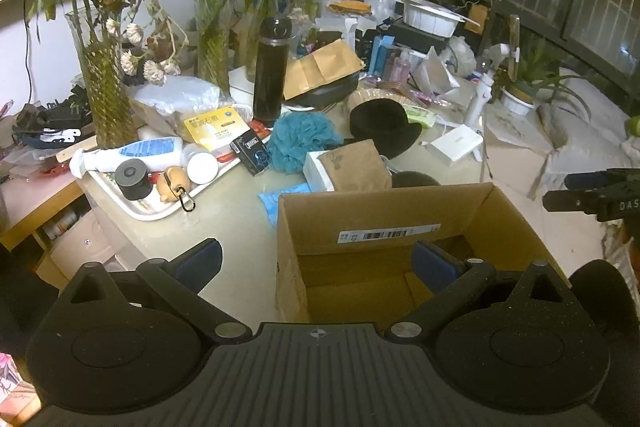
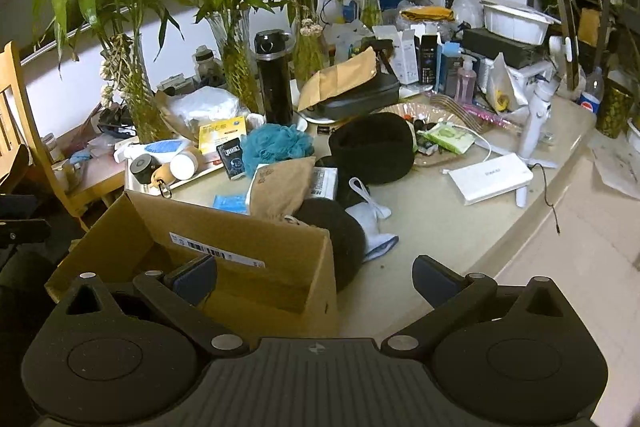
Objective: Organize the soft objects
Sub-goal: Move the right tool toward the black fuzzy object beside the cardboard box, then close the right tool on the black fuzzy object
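Note:
An open cardboard box [image 1: 384, 223] [image 2: 248, 267] stands at the table's near edge and looks empty inside. Behind it lie soft things: a blue bath pouf [image 1: 298, 141] [image 2: 276, 143], a black hat [image 1: 382, 125] [image 2: 374, 147], a tan cloth pouch [image 1: 360, 167] [image 2: 282, 187], a black round cushion [image 2: 336, 231] and a white sock [image 2: 372, 219]. My left gripper [image 1: 316, 263] is open and empty, over the box's left side. My right gripper [image 2: 314, 277] is open and empty, over the box's right wall. The right gripper's fingertips [image 1: 592, 193] show at the left view's right edge.
The table [image 2: 432, 227] is crowded: a white tray [image 1: 160, 203] of bottles, glass vases of bamboo [image 1: 106, 99], a black flask [image 1: 272, 79], a yellow box [image 1: 214, 127], a white power bank [image 2: 490, 177], a phone gimbal [image 2: 536, 115]. A wooden chair [image 2: 24, 131] stands left.

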Tool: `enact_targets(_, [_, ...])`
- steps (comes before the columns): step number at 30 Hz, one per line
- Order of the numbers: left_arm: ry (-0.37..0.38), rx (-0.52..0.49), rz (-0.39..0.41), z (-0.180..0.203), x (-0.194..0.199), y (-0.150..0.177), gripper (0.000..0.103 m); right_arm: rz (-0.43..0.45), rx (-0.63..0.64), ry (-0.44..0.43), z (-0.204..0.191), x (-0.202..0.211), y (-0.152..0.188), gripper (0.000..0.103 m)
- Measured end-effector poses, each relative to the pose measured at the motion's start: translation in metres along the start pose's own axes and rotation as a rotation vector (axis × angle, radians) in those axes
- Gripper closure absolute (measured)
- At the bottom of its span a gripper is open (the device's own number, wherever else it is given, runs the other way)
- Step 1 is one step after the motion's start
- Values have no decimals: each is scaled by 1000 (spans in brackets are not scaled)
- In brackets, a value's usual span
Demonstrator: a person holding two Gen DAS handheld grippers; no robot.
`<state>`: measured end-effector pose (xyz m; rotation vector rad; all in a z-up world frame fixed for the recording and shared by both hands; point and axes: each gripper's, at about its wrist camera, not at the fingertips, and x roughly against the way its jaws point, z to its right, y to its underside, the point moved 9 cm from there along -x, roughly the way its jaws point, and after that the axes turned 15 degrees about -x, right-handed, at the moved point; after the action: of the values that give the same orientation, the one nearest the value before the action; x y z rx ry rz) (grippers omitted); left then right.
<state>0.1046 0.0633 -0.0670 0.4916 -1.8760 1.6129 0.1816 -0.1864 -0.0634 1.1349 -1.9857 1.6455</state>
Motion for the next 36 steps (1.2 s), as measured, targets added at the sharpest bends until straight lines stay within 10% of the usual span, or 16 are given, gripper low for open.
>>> enact_targets(14, [4, 39, -20, 1, -16, -16, 0, -19, 41, 119, -37, -27, -18, 0])
enact_targets(36, [36, 49, 111, -36, -40, -38, 0, -59, -7, -27, -22, -55, -25, 0])
